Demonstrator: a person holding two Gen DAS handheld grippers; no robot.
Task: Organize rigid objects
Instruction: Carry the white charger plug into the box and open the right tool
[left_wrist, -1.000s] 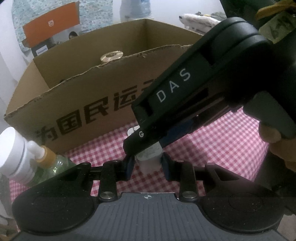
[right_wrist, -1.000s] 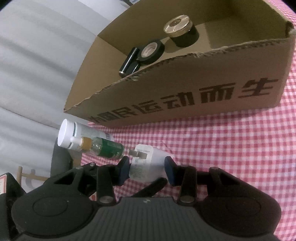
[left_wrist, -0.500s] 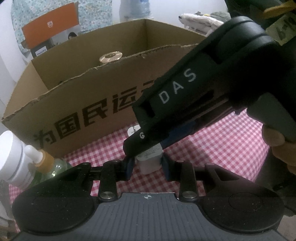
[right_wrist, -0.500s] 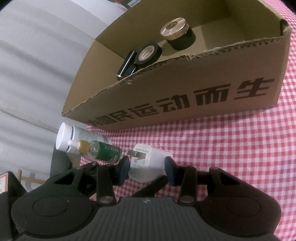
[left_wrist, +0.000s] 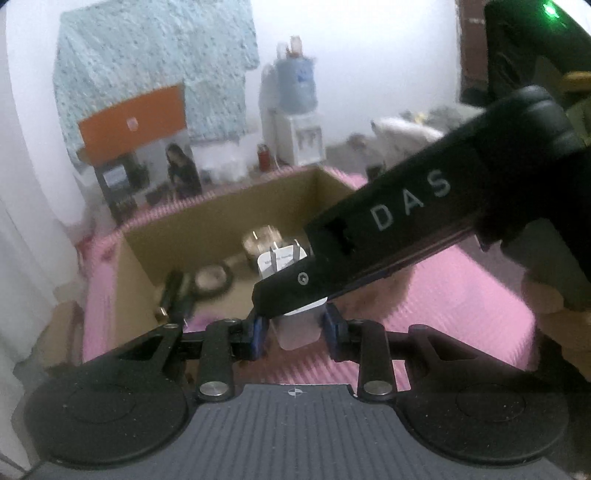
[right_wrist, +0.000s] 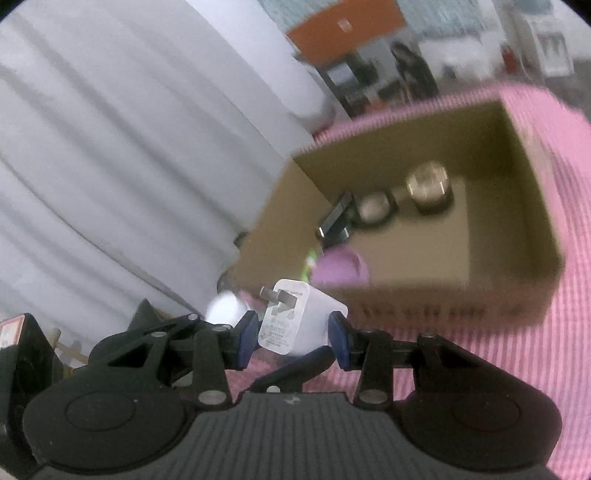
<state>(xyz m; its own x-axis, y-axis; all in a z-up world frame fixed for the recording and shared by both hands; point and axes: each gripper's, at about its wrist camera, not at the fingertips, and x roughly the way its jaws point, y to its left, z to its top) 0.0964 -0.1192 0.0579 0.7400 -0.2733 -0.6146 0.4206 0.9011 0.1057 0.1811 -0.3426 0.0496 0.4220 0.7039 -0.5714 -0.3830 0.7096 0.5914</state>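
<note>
White two-pin plastic charger plug (right_wrist: 295, 319): held in the air between the blue pads of both tongs. Right gripper (right_wrist: 293, 334) clamps its sides, partly closed. Left gripper (left_wrist: 295, 330) grips its lower end from below, narrowly closed. Beyond: open brown cardboard box (right_wrist: 513, 236) on the pink checked tablecloth (right_wrist: 524, 354), holding a gold-lidded black jar (right_wrist: 430, 186).
</note>
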